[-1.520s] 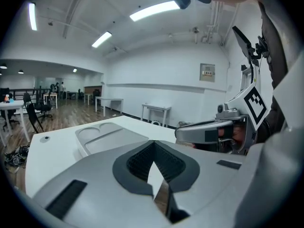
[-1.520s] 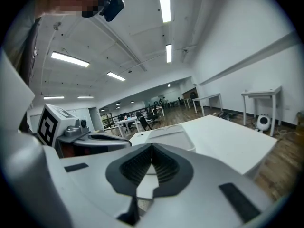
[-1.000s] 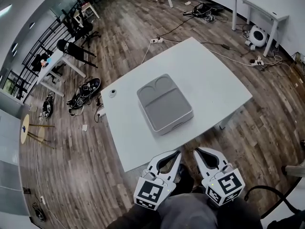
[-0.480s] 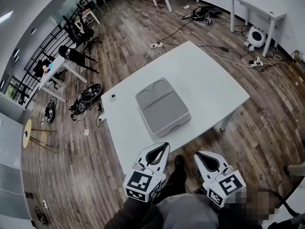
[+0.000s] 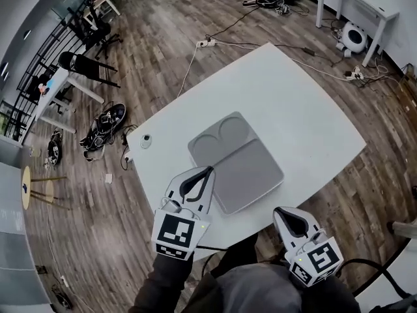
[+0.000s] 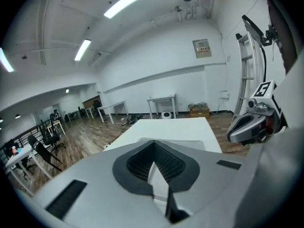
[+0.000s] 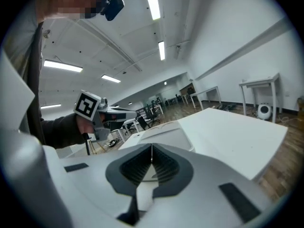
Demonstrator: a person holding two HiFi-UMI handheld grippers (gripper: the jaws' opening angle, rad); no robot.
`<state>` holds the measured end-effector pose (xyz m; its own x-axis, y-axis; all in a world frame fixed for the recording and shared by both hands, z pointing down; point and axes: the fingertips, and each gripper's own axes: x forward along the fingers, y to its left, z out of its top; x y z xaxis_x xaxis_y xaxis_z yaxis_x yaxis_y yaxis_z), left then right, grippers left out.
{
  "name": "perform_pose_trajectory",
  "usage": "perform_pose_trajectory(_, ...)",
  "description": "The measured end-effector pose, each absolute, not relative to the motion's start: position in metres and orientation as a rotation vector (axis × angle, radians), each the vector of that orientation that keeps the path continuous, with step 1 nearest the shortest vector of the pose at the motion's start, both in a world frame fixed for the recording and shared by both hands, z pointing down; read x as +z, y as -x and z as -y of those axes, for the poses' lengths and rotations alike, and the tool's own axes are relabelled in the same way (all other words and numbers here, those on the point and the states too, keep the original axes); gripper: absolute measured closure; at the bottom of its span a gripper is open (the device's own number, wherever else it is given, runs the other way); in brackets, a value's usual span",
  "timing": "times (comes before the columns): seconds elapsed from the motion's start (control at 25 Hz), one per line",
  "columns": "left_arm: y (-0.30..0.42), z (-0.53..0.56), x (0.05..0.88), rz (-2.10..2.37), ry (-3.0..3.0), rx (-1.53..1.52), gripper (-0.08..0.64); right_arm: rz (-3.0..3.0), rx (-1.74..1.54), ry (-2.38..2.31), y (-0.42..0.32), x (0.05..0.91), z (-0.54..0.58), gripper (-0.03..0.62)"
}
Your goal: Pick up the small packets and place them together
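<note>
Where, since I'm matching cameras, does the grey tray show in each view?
Head view: tray mid-picture, lying on the table.
Left gripper view: tray a pale strip near centre, just above the jaws.
Right gripper view: tray slightly left of centre, just above the jaws.
Shared landmark: the white table under the tray, seen in all three views.

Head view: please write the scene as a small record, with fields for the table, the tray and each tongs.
table: white, bears the tray and a small round object
tray: grey, all compartments empty
packets: none visible
left tongs: shut, empty, above table beside tray
right tongs: shut, empty, at table's near edge
</note>
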<state>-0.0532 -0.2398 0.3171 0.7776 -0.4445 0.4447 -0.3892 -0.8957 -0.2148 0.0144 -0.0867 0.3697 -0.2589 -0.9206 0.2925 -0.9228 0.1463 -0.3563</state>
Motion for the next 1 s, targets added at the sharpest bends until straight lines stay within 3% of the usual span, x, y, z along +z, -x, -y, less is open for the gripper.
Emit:
perform_pose_trajectory(0.4, 0.032, 0.369, 0.364, -0.509, 2.763, -1.056, 0.557, 2.257, 0.956, -1.908, -0.027, 0.422, 0.120, 0.588)
perform_pose_trajectory(1.0, -0.015, 0.396, 0.431, 0.061, 2.768, -1.411, 0.560, 2.346, 0.966, -1.890, -0.033, 0.427, 0.133, 0.588)
